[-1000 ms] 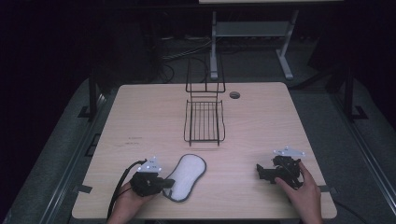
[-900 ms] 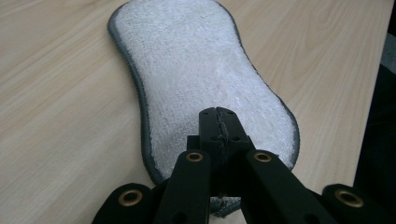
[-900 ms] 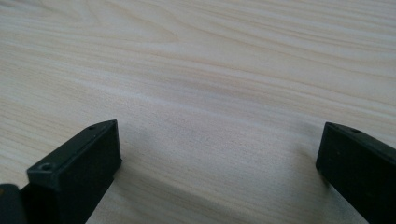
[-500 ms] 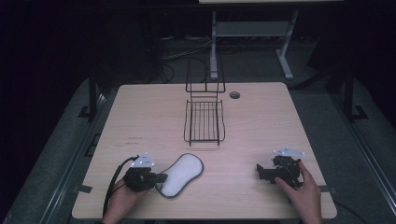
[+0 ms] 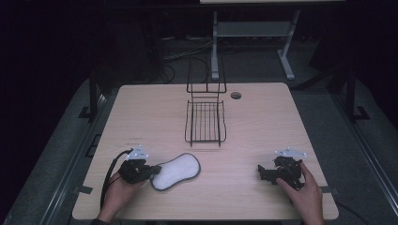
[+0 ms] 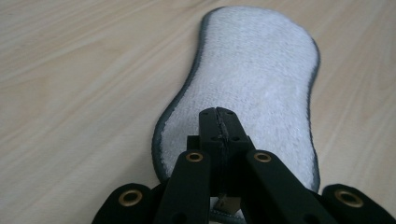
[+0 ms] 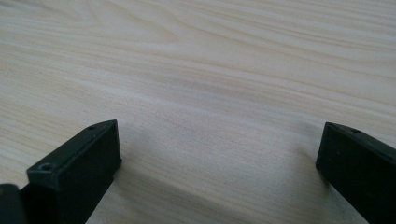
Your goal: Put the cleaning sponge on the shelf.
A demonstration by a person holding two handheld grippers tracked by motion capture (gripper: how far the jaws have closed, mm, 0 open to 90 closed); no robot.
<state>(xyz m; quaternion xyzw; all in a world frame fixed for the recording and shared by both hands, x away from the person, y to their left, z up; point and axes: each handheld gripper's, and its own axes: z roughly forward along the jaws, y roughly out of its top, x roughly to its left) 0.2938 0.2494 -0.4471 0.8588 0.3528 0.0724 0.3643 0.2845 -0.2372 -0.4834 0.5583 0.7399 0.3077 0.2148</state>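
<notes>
A white fleecy pad with a grey edge lies flat near the front left of the wooden table. My left gripper sits at the pad's left end, held by a hand. In the left gripper view its black jaws are pressed together over the near end of the pad, and a bit of pad edge shows beneath them. My right gripper rests on the table at the front right. In the right gripper view its jaws stand wide apart over bare wood.
A black wire rack stands at the table's middle back, with an upright part behind it. A round cable hole sits to the rack's right. Dark floor, cables and a grey stand lie beyond the table.
My left gripper has slid left, and the pad's near end has come with it. The pad now lies more slantwise. The right gripper has not moved.
</notes>
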